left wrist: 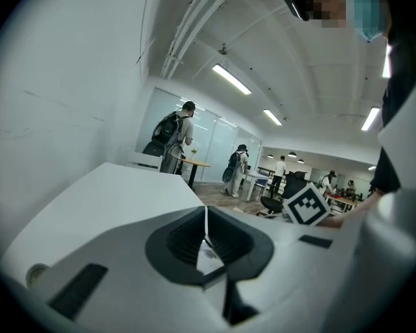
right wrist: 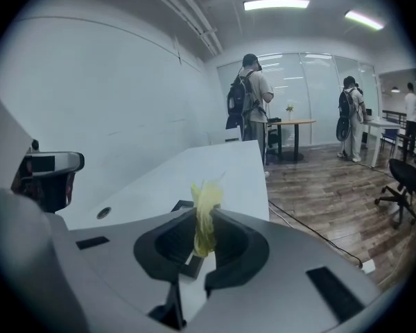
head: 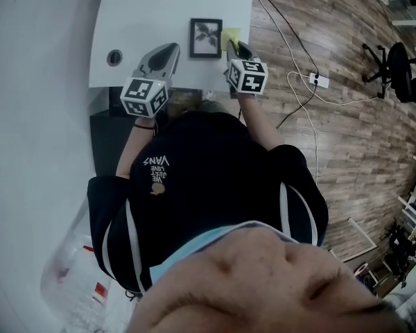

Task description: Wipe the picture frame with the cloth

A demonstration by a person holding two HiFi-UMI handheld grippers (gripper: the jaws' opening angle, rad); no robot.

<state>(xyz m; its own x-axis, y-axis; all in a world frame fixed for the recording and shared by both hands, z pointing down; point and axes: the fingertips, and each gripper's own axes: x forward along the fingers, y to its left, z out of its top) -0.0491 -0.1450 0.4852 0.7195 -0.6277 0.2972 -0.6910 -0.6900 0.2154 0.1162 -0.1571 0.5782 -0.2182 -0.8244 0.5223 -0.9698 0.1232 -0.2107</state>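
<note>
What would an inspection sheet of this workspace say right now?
Surface: white rectangular table, frame near its front edge.
Job's things: black-framed picture lies flat; thin yellow cloth beside its right edge.
Clutter: round cable hole in tabletop, nothing else seen.
Grippers: left tongs shut, empty; right tongs shut on the cloth.
Cables: white cord and power strip on wooden floor.
Surroundings: black office chair; people at far desks.

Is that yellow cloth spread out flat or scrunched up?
Scrunched up: the yellow cloth sticks up as a crumpled tuft, pinched between the shut jaws of the right claw.
</note>
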